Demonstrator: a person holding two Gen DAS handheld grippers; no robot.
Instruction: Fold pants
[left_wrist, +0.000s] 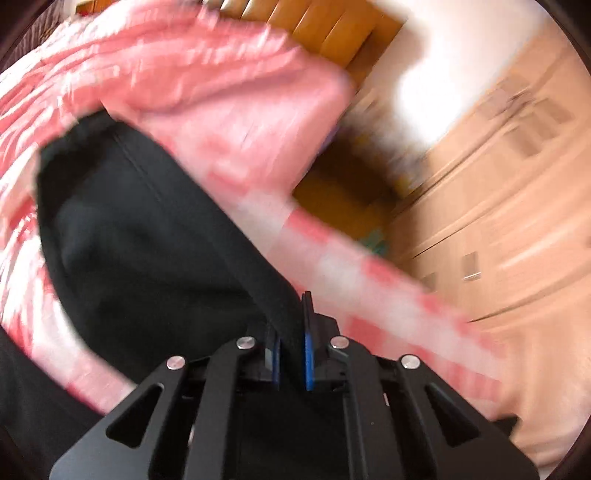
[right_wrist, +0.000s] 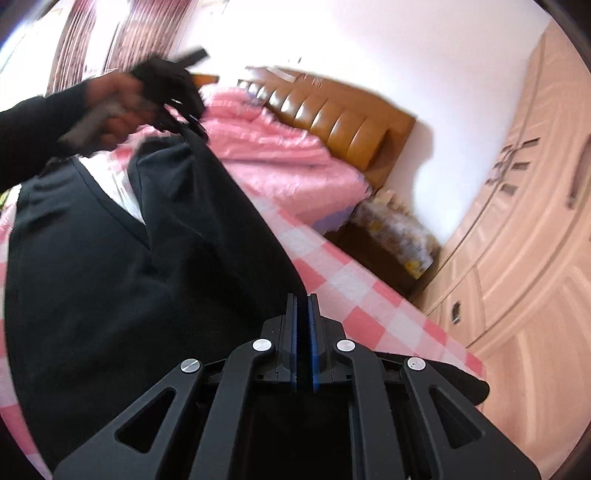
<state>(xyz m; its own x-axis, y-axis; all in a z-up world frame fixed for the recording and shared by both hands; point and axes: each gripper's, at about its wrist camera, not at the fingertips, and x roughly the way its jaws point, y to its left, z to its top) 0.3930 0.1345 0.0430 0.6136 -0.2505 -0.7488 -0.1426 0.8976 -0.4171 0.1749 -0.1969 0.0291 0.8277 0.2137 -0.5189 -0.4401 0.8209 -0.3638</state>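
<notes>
The black pants (left_wrist: 147, 240) hang lifted above the bed, blurred in the left wrist view. My left gripper (left_wrist: 293, 321) is shut on a band of their black cloth, which runs up between the blue pads. In the right wrist view the pants (right_wrist: 110, 277) stretch from my right gripper (right_wrist: 303, 306) up to the left gripper (right_wrist: 184, 110), which a hand (right_wrist: 110, 107) in a black sleeve holds at the upper left. The right gripper's pads stand almost together, with the dark edge of the pants pinched between them.
Under the pants lies the bed's pink and white check sheet (right_wrist: 351, 295), with a pink quilt (right_wrist: 277, 155) toward the brown padded headboard (right_wrist: 332, 114). A dark nightstand (right_wrist: 388, 236) stands beside the bed. Light wooden wardrobe doors (right_wrist: 517, 240) fill the right side.
</notes>
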